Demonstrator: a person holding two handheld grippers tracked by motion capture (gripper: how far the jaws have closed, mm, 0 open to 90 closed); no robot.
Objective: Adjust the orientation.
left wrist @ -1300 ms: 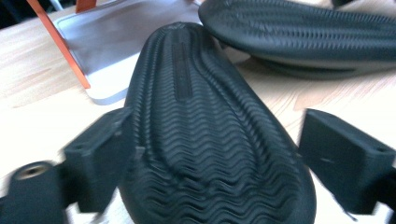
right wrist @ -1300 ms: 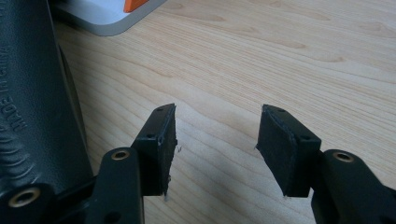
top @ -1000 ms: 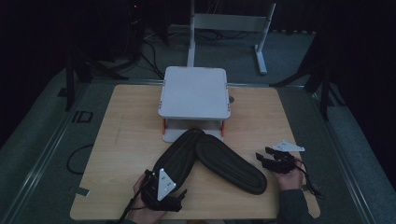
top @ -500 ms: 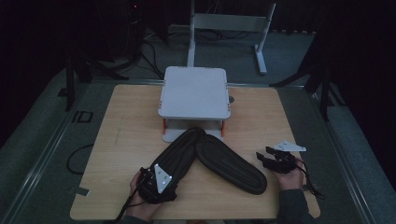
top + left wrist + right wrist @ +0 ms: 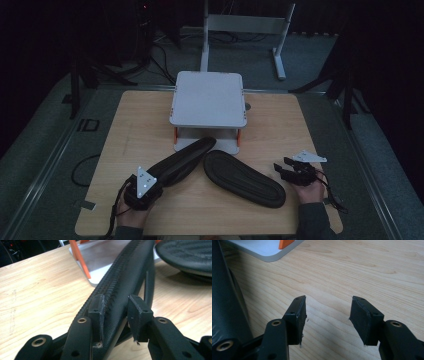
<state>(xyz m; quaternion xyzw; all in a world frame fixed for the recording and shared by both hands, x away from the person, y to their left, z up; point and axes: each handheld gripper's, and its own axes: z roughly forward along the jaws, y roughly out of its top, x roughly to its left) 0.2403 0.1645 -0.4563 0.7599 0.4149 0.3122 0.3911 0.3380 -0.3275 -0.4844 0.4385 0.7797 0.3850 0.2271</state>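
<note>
Left slipper (image 5: 180, 159) on edge at table's near left, heel pinched in left gripper (image 5: 115, 313); right slipper (image 5: 245, 178) flat beside it; right gripper (image 5: 327, 318) spread, empty; pale wood table (image 5: 135, 130), grey stand (image 5: 207, 100) behind; dark room, carpet (image 5: 50, 135).

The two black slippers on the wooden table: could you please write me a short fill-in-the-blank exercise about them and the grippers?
1. The left gripper has its jaws around the edge of the left black slipper, while the right gripper holds ____.
2. The right gripper's jaws stand ____.
3. The right black slipper lies flat on the ____ table.
4. Behind the slippers stands a grey two-tier stand with ____ posts.

Missing words: nothing; open; wooden; orange
</note>
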